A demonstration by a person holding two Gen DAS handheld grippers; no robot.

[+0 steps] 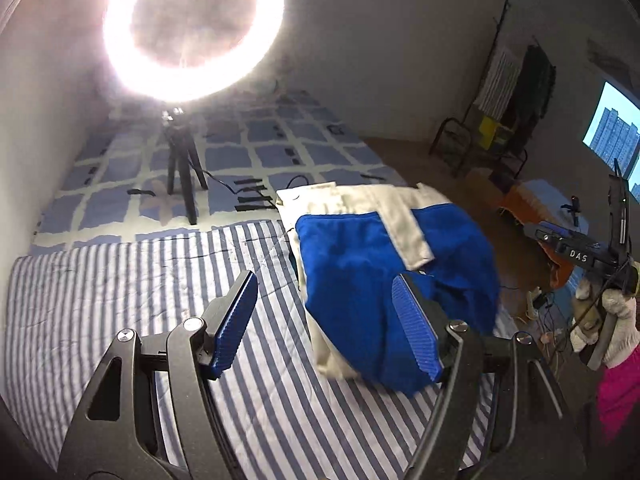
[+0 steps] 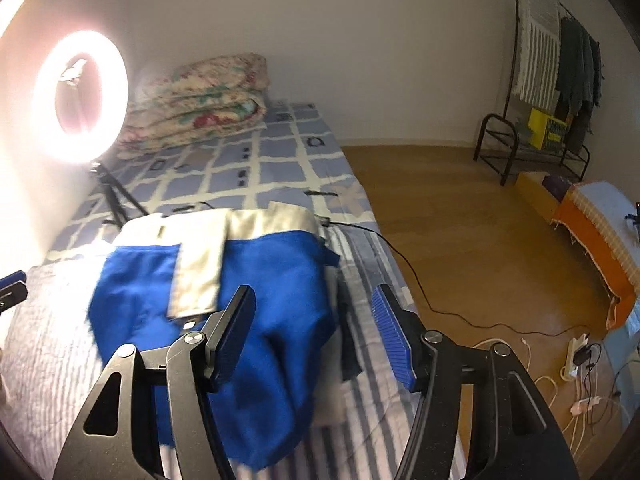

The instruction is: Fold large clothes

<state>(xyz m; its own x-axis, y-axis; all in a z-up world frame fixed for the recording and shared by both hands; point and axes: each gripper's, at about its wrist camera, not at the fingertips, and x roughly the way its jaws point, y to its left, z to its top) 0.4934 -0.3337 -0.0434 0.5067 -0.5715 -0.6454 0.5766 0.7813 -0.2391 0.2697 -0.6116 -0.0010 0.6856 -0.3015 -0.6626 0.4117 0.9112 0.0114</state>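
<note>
The blue-and-cream garment (image 1: pixel 384 276) is lying folded on the bed (image 1: pixel 120 280), near the ring light (image 1: pixel 192 28). Both tongs, left (image 1: pixel 324 320) and right (image 2: pixel 316 336), are gaping empty (tidying possibly remaining).

Folded garment (image 1: pixel 384 276) — blue fabric with cream-white panels, doubled into a thick, rumpled bundle — lies on the striped sheet (image 1: pixel 140 280), at its far edge.
</note>
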